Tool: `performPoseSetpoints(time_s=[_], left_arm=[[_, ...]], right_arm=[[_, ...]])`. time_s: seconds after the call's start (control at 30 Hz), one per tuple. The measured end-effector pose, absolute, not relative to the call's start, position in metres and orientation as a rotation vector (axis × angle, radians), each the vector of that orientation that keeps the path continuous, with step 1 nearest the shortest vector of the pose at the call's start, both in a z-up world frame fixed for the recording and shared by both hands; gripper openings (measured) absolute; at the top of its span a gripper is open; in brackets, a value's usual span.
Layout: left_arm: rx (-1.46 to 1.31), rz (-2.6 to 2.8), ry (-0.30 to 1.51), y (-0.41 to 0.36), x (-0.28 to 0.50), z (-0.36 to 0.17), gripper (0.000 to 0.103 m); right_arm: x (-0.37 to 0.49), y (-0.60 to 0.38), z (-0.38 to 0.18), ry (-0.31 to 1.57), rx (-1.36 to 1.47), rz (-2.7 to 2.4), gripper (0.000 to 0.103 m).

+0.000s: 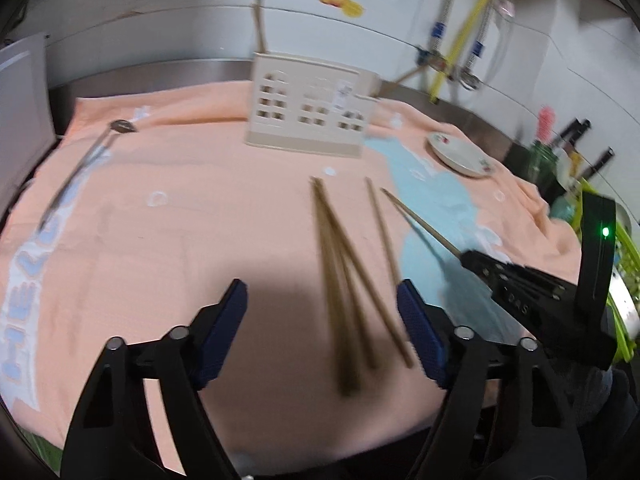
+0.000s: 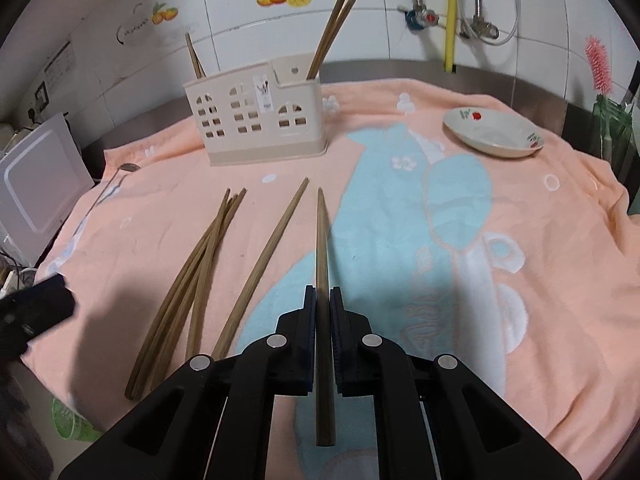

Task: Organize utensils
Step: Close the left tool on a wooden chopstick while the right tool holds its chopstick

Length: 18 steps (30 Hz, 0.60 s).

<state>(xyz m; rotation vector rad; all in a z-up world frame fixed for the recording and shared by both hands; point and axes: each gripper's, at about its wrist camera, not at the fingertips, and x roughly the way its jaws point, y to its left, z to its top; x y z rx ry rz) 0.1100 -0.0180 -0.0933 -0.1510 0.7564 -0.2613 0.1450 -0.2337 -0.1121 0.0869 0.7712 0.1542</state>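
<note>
A beige utensil holder (image 2: 260, 114) (image 1: 310, 110) stands at the back of the peach towel (image 2: 520, 208), with chopsticks (image 2: 330, 36) upright in it. Several loose wooden chopsticks (image 2: 200, 272) (image 1: 344, 276) lie on the towel. My right gripper (image 2: 322, 292) is shut on one chopstick (image 2: 322, 240), which points toward the holder; in the left wrist view that gripper (image 1: 466, 258) shows at the right with the stick (image 1: 420, 220). My left gripper (image 1: 322, 294) stands open over the loose bundle, its pads apart from the sticks. A metal spoon (image 1: 86, 160) (image 2: 116, 178) lies at the far left.
A white floral dish (image 2: 494, 134) (image 1: 460, 154) rests at the back right of the towel. A white board (image 2: 36, 184) leans at the left edge. Pipes and a yellow hose (image 2: 450, 12) run down the tiled wall. A green rack (image 1: 624, 280) with kitchenware stands right.
</note>
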Motion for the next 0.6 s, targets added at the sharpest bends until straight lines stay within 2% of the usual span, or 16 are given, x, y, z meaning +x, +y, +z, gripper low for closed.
performPoseSetpoints(time_s=[0.13, 0.23, 0.3, 0.5, 0.6], left_arm=[[-0.175, -0.317, 0.791, -0.039, 0.112, -0.101, 0.050], [-0.185, -0.342, 0.821, -0.054, 0.115, -0.110, 0.043], [-0.183, -0.346, 0.836, -0.062, 0.117, -0.116, 0.031], [-0.190, -0.330, 0.876, -0.076, 0.131, -0.130, 0.023], [-0.193, -0.313, 0.895, -0.079, 0.138, -0.136, 0.022]], right_arm=[[0.138, -0.238, -0.107, 0.740, 0.067, 0.152, 0.007], [0.133, -0.244, -0.105, 0.732, 0.078, 0.159, 0.007], [0.133, -0.248, -0.105, 0.729, 0.083, 0.161, 0.007], [0.130, -0.256, -0.104, 0.721, 0.091, 0.170, 0.007], [0.129, -0.259, -0.104, 0.717, 0.096, 0.173, 0.007]])
